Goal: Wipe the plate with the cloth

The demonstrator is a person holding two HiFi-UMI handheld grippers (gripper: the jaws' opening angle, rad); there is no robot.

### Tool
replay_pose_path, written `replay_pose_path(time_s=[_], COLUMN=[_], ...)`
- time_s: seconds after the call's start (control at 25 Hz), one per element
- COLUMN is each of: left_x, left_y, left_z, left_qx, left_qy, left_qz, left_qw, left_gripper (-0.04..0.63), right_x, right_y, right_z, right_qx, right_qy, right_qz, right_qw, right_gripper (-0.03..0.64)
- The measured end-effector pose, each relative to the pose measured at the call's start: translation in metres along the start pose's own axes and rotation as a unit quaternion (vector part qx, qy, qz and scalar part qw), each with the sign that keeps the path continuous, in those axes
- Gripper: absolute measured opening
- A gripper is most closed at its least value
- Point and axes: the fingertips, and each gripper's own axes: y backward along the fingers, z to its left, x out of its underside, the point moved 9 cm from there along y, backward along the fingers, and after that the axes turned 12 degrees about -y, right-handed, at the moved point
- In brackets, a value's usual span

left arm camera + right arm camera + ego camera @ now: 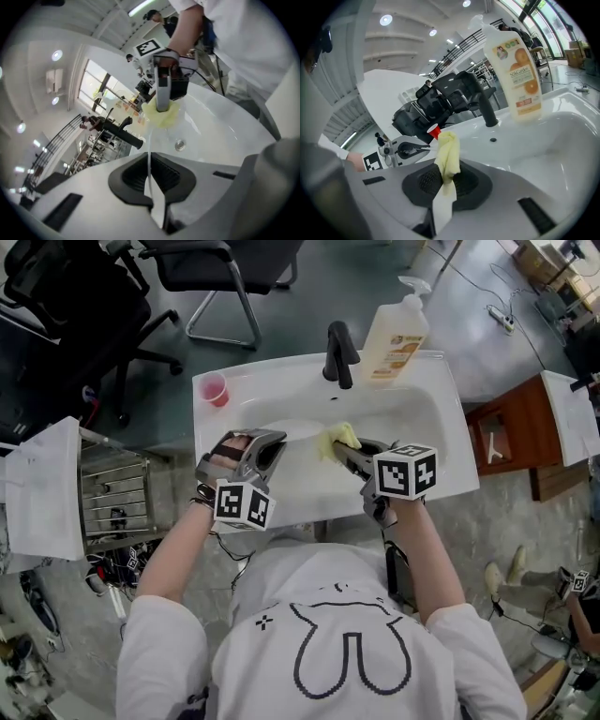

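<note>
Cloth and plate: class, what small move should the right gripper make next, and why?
Probably sweep the right gripper, shut on the yellow cloth, across the plate. The left gripper is shut on the plate's rim, holding it over the sink, and the cloth sits by the plate's far edge.
</note>
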Motion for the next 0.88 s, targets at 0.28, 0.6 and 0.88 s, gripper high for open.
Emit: replay_pose_path(time_s=[0.28, 0.6, 0.88], left_x=[0.028, 0.068, 0.077], left_y=[-0.001, -0.011, -0.036], left_z=[0.017, -0.001, -0.034], left_qx=[-0.013, 0.018, 0.094], left_qy=[0.425, 0.743, 0.850], left_qz=[-0.027, -0.011, 0.058], left_qw=[0.9048, 0.6690, 0.5147], left_gripper=[0.018, 0.018, 0.018], right_x=[-0.002, -0.003, -0.001], right_y=[0.006, 0.011, 0.010], right_z=[-0.010, -0.018, -0.025], right_qx=[0.013, 0.049, 0.073], right_qy=[-0.026, -0.030, -0.028], right_qz=[-0.029, -0.043, -0.044], right_qw=[0.999, 0.997, 0.996], right_gripper=[0.049, 0.049, 0.049])
